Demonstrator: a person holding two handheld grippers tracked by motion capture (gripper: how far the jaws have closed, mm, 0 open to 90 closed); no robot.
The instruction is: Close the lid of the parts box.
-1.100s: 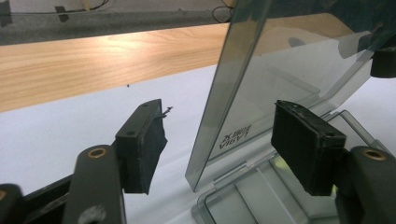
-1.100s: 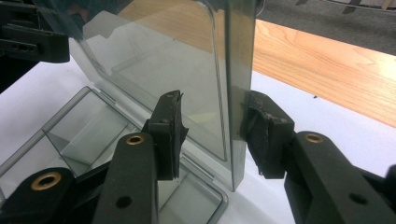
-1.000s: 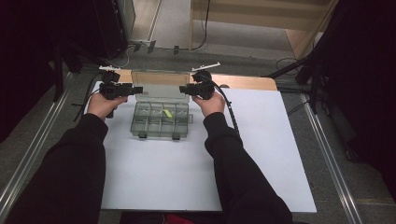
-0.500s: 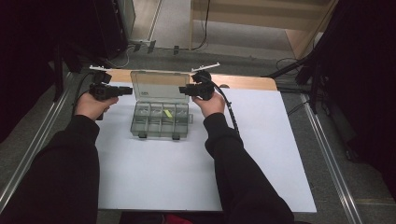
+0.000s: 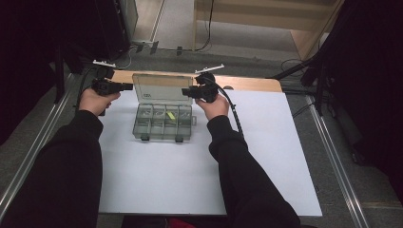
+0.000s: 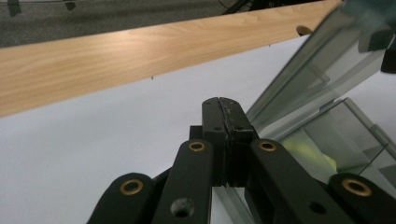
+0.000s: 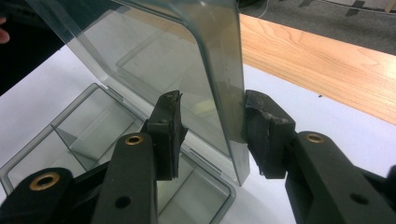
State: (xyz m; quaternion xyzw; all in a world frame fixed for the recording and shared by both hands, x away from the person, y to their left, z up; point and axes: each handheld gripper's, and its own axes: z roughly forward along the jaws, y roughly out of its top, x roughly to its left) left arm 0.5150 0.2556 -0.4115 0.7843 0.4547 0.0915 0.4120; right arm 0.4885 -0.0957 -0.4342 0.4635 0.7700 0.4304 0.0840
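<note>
- While the lid (image 5: pixel 159 88) of the clear compartment box (image 5: pixel 161 136) stands upright, the box itself sits on the white sheet (image 5: pixel 157 185), near the table's far edge, between the two hands.
- right gripper (image 5: pixel 186 91): jaws roughly half apart, straddling the lid's side edge. In the right gripper view one pad (image 7: pixel 261 126) lies against that edge. Can't tell if the other pad presses, so a real clamp is unconfirmed.
- left gripper (image 5: pixel 128 87): jaws have just closed, fully together with nothing between them. It hangs just beside the lid's left edge, apart from it.
- Risk 1: if that hold is loose, the lid slips out and drops shut, or flops back past upright.
- Risk 2: nothing braces the base. Any push on the lid would skid or tip the light box, and could strain the hinge.
- Risk 3: a jolt could bounce the yellow-green piece (image 5: pixel 170 115) out of its compartment.
- Counts: 1 box, 1 lid, 2 front latches (image 5: pixel 145 137), 1 yellow-green piece, 2 grippers. Compartments run in two rows; exact number too small to call.
</note>
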